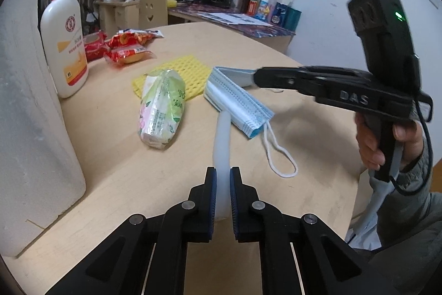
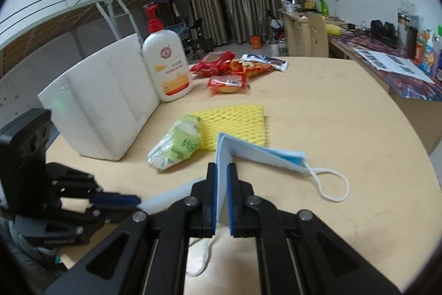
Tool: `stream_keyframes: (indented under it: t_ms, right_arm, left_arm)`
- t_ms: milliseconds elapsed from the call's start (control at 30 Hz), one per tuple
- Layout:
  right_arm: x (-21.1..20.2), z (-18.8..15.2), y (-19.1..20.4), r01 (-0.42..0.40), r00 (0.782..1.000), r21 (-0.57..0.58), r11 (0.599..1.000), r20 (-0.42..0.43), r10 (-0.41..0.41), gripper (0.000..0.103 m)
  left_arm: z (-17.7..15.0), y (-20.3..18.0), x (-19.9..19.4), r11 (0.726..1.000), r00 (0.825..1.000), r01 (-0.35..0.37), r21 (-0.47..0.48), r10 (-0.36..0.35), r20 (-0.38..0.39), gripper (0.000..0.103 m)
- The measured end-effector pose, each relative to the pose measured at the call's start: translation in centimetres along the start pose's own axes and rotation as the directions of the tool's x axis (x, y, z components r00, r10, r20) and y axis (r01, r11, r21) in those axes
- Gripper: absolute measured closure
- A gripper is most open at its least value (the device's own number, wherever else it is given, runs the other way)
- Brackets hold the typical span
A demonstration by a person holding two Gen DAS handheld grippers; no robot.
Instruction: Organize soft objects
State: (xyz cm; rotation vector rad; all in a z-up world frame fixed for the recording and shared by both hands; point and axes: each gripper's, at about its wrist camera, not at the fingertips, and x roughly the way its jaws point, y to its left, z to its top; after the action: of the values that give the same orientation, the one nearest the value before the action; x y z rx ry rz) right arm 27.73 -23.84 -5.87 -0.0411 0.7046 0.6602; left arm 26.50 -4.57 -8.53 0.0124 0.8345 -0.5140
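The left hand-held gripper (image 1: 222, 179) is clenched on a pale, translucent sheet that runs straight ahead from its pads to the stack of face masks (image 1: 237, 101). The right hand-held gripper (image 2: 221, 176) is clenched on the blue-white wrapper (image 2: 248, 149) at the stack's far end. The stack's long axis lies roughly between the two, so both hands are equally near, each holding one end of the wrapping. The masks are light blue, pleated and flat, with a white ear loop (image 2: 331, 184) trailing on the worktop (image 1: 138, 184) near its front edge. A tissue pack (image 1: 161, 107) lies just beside them, partly on a yellow foam net (image 1: 190, 71).
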Motion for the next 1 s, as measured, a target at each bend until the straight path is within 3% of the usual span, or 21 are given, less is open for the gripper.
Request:
stream_keyframes:
  t_ms: [133,167,300,333,367,500,533,567,667,1000]
  right_arm:
    - [0.6,0.8,0.6,0.006,1.0,-0.028,1.0,-0.014,-0.006,0.05]
    - [0.7,0.8,0.7,0.004,1.0,-0.035,0.999,-0.01,-0.004,0.045]
    - [2.3,0.8,2.0,0.031,0.998,-0.088,0.996,-0.058,-0.036,0.045]
    - [2.7,0.7,2.1,0.046,0.996,-0.092,0.995,-0.075,-0.053,0.047]
    - [3.3,0.6,2.2,0.057,0.994,-0.099,0.993,-0.092,-0.066,0.059]
    - [4.7,0.0,2.0,0.077,0.985,-0.103,0.992,-0.145,-0.091,0.069]
    - [4.8,-0.1,2.0,0.077,0.984,-0.106,0.991,-0.152,-0.093,0.085]
    - [4.9,-0.2,2.1,0.082,0.983,-0.116,0.99,-0.154,-0.099,0.092]
    - [4.7,-0.5,2.1,0.087,0.984,-0.104,0.991,-0.147,-0.102,0.097]
    - [-0.2,0.3,1.6,0.034,0.999,-0.004,0.999,-0.012,-0.034,0.097]
  left_arm:
    - [-0.2,-0.3,-0.3,1.0,1.0,0.005,0.013,-0.006,0.003,0.093]
    - [-0.3,-0.3,-0.3,1.0,1.0,0.005,0.012,-0.005,0.0,0.093]
    - [-0.4,-0.3,-0.1,1.0,1.0,0.004,0.021,-0.003,-0.008,0.093]
    - [-0.4,-0.4,0.0,1.0,1.0,0.004,0.025,-0.004,-0.008,0.093]
    - [-0.4,-0.4,0.0,1.0,1.0,0.003,0.028,-0.003,-0.008,0.093]
    - [-0.5,-0.3,0.0,1.0,1.0,0.008,0.028,-0.008,-0.01,0.093]
    - [-0.5,-0.3,0.0,1.0,1.0,0.009,0.028,-0.009,-0.011,0.093]
    - [-0.5,-0.3,0.0,1.0,1.0,0.009,0.029,-0.008,-0.012,0.093]
    - [-0.5,-0.4,0.0,0.999,1.0,0.012,0.031,-0.011,-0.012,0.093]
    - [-0.3,-0.6,-0.8,0.999,0.999,0.031,0.039,-0.032,0.022,0.095]
